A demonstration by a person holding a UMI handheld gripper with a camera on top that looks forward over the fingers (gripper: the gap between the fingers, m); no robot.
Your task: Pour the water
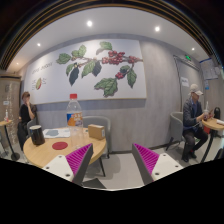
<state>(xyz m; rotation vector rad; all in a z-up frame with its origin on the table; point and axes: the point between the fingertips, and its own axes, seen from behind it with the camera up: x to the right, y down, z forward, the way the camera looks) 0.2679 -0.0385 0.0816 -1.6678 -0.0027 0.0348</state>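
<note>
Fingers (113, 163) spread, holding nothing, raised and aimed past the table (45, 152). Bottle (74, 114) stands upright far left on it, reachable; approach not yet begun.

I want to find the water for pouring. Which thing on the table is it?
Look under the big wall painting of leaves and berries to the round wooden table, beyond the open gripper. The water bottle stands there, clear with a red cap, taller than the black cup and the small brown box.
</note>
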